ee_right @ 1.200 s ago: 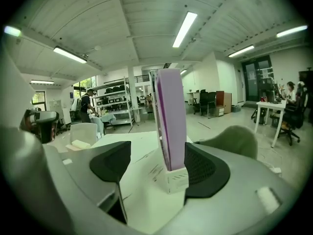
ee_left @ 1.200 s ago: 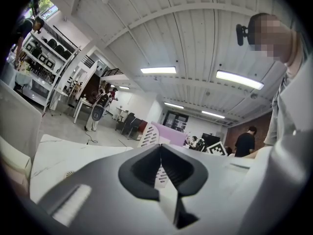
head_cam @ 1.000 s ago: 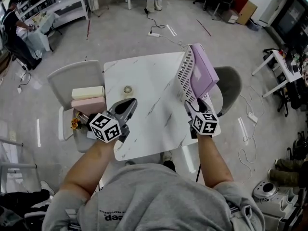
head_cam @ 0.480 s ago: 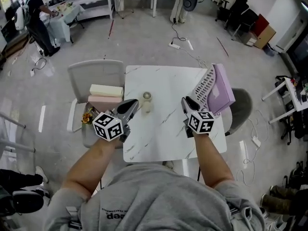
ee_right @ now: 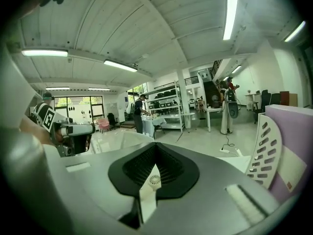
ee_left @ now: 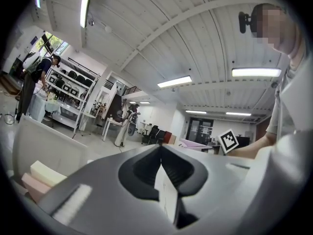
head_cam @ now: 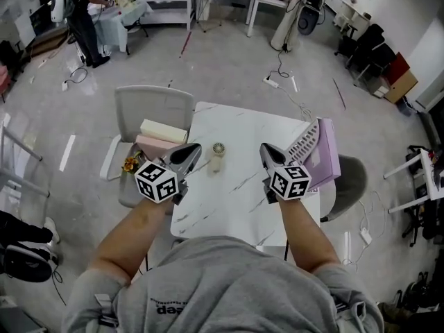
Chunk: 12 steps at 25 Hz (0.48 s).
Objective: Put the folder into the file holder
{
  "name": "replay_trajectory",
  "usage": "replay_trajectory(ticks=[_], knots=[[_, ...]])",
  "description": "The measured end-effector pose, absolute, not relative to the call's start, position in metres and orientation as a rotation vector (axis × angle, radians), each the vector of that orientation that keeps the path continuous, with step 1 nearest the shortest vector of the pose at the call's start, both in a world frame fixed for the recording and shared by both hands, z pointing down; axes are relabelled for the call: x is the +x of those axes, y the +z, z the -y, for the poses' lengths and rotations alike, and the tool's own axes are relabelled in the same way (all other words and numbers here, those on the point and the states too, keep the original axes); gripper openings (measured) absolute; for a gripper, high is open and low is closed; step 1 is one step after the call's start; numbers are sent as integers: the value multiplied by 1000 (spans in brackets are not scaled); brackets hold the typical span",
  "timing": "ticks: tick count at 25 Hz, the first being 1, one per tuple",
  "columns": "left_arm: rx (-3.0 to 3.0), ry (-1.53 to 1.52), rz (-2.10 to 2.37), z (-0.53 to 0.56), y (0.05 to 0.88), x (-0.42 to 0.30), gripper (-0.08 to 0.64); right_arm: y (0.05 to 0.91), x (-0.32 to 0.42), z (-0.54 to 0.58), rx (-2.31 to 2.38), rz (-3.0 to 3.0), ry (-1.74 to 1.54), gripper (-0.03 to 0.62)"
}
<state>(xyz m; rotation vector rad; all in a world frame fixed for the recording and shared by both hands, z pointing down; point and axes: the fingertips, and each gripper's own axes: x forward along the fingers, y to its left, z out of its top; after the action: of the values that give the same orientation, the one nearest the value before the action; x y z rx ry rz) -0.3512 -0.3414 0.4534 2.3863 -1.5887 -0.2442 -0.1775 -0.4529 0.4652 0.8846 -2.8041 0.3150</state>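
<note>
The holder [head_cam: 303, 143] stands at the right edge of the table [head_cam: 236, 200]; the purple folder [head_cam: 327, 155] sits in it, against its perforated white wall. The chair [head_cam: 149, 109] left of the table carries a cream block [head_cam: 164, 131] and a pink block [head_cam: 154, 146] side by side. A small fan [head_cam: 218, 150] stands near the table's left edge.

The left gripper [head_cam: 193, 148] hovers over that left edge and the right gripper [head_cam: 264, 148] beside the holder; each has its jaws together on nothing.

Only the head view shows the whole table and a person [head_cam: 83, 12] at far shelves. The left gripper view adds its meeting tips [ee_left: 160, 147], both blocks low at the left [ee_left: 46, 173] and the folder's pale edge [ee_left: 195, 143] far off. The right gripper view gives the holder's slots [ee_right: 264, 151] close, the folder [ee_right: 296, 146] behind them, and the fan [ee_right: 154, 179] through the gap under its tips [ee_right: 155, 145].
</note>
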Motion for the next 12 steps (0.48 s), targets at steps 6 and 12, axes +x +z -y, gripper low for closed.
replay_trajectory(ticks=[6, 12], knots=[[2368, -254, 1624, 342, 450, -351, 60, 460, -170, 457, 848, 2824, 317, 3], [2377, -239, 1628, 347, 445, -347, 60, 457, -163, 462, 865, 2817, 294, 3]])
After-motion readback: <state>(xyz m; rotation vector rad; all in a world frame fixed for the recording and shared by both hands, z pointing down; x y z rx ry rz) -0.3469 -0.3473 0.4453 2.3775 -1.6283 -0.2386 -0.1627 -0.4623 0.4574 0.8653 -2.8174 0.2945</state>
